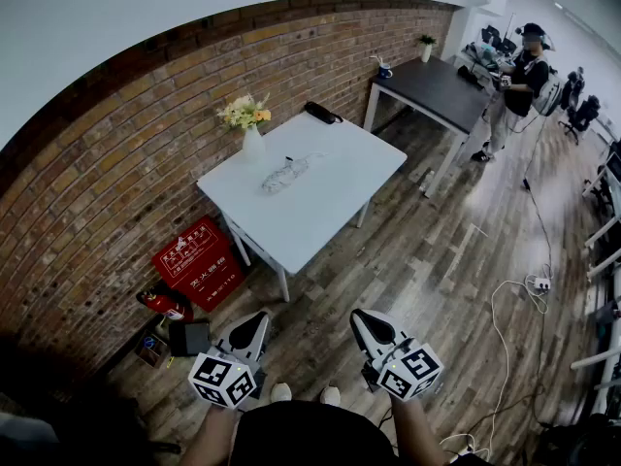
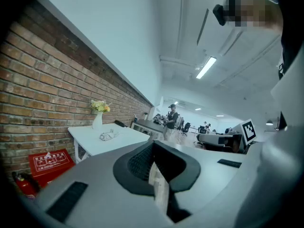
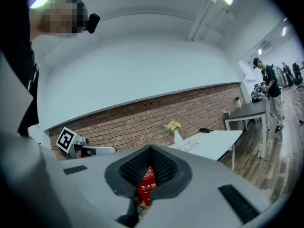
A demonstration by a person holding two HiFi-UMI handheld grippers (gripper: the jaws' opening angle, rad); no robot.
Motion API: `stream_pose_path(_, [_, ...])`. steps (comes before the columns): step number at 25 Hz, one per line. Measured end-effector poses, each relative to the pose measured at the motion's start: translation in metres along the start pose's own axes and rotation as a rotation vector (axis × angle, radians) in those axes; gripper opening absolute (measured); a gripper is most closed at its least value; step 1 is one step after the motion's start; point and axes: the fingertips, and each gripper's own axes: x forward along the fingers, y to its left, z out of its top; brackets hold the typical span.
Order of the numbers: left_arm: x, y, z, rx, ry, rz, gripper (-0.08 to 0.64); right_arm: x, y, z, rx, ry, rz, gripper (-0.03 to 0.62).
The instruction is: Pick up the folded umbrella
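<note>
Brick wall running along the left, and the white table stands against it, at 12 o'clock from both grippers. Left gripper has its fingers pressed together, nothing held. Right gripper is the same, closed and empty, well short of the table. The pale folded umbrella lies mid-table, with the flower vase at its 10 o'clock.

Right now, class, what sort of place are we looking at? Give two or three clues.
Probably an open-plan office or lab: a person works at a dark desk, office chairs stand at the far side, and a ceiling strip light runs overhead beside a brick wall.
</note>
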Motion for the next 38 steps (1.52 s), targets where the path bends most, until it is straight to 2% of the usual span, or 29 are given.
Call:
stream_pose_path(10, [-0.009,0.034,0.012,-0.004,-0.014,-0.021,0.012,0.022,0.021,0.0,-0.025,-0.001,-0.035,0.02])
stream_pose_path(21, [-0.016,0.068,0.018,0.021,-0.001,-0.064,0.012,0.047,0.042,-0.005,0.034,-0.026,-0.068,0.021])
stream_pose_path(27, [-0.029,0.078,0.013,0.028,-0.003,-0.084,0.012,0.053,0.058,-0.01,0.026,-0.025,-0.077,0.021])
stream_pose_path(38, [-0.037,0.105,0.009,-0.02,-0.015,-0.073,0.012,0.074,0.069,-0.014,-0.004,-0.001,-0.07,0.021])
